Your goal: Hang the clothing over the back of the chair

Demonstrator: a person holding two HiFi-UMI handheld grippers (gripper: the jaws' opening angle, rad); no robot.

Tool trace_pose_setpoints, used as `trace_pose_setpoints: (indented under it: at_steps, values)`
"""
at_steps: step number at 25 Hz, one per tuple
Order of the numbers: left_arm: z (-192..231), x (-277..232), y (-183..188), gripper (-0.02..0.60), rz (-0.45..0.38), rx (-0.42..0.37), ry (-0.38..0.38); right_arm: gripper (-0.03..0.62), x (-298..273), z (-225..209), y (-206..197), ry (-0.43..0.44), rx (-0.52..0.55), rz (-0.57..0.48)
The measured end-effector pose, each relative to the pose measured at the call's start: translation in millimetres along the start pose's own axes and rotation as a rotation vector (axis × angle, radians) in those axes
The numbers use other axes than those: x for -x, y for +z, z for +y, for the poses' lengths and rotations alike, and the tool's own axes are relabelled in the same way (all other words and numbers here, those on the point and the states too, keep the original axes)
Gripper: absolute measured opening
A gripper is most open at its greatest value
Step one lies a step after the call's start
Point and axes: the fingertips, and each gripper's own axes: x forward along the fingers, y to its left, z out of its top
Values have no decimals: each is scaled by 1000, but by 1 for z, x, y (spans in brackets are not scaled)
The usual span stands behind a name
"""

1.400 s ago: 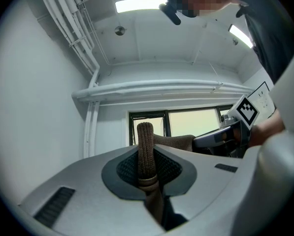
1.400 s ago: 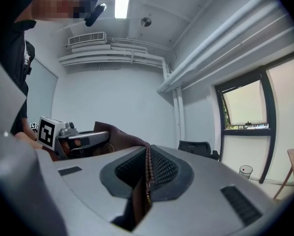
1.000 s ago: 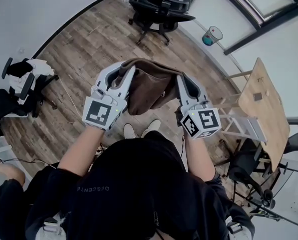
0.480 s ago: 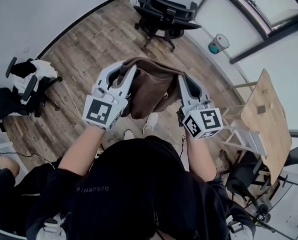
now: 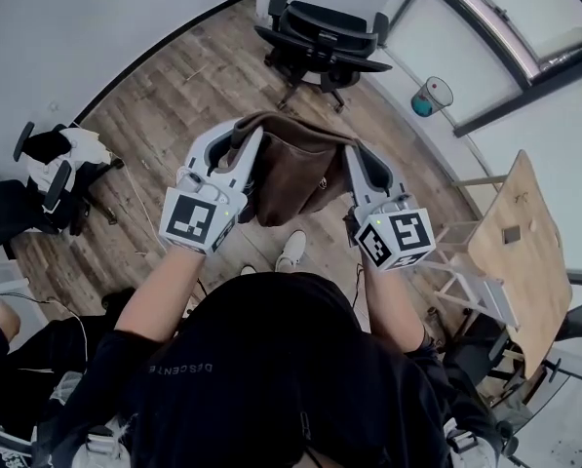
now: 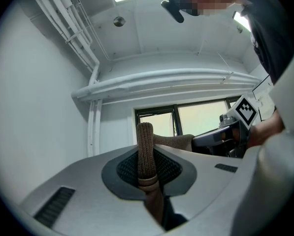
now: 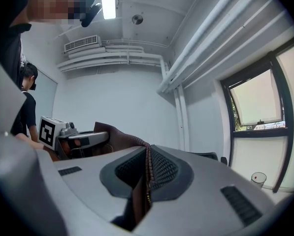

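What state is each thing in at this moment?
Brown fabric garment: held off the floor, spanning both grippers.
Left gripper: shut on the garment's edge.
Right gripper: shut on the garment's edge.
Black wheeled office chair: upright, nothing on its back.

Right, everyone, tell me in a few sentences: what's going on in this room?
A person stands with a hand-held gripper in each hand. The left hand-held gripper and the right hand-held gripper are each shut on an edge of a brown garment, which hangs spread between them above the wooden floor. A black office chair stands ahead, apart from the garment, so nothing hangs over its back yet.
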Motion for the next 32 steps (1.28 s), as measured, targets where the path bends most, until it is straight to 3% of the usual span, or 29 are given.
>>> trace_pose_setpoints:
  at_steps: [17,32]
  values:
    - [-6,-86,-1,48,17,-23,60,35,-31,-87,18,40,-1,-23]
    - [10,-129,-15,48,34,-22,69,35,-64,-124,13,51,-20,-4]
